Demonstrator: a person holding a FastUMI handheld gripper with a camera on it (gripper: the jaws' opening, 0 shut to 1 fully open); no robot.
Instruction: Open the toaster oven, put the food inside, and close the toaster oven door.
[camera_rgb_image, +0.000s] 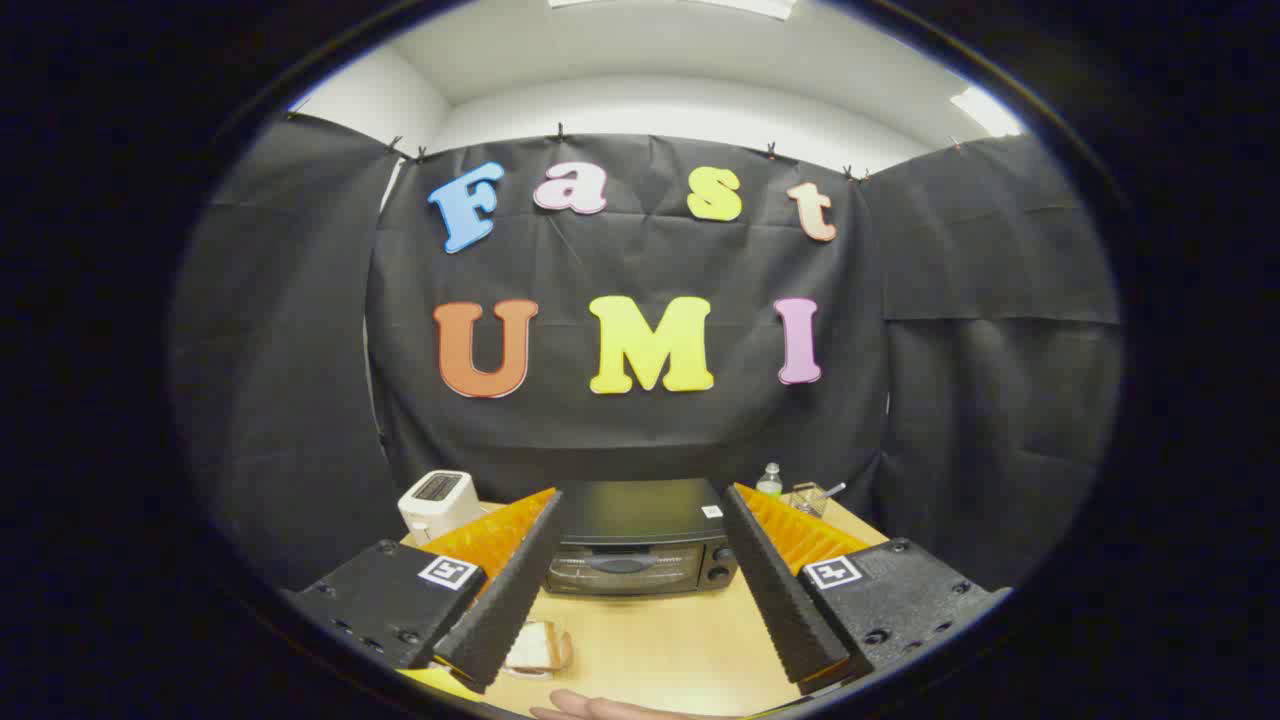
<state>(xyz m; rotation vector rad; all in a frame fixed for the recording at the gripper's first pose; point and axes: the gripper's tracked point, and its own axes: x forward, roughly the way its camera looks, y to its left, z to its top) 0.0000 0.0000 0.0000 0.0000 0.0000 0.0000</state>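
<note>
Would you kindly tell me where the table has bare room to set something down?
The free patch is the wood between the open tongs, bordered by the toaster oven ahead and the bread beside one finger. It is crowded behind the oven's corners: white toaster, bottle.

Black toaster oven (640, 545) on wooden table, door shut — wrapped bread slice (537, 648) lies flat in front, well apart.

One toaster oven (640, 545), one white toaster (437, 500), one bottle (769, 480). Perhaps one wire basket (812, 497). One bagged food piece (537, 648).
</note>
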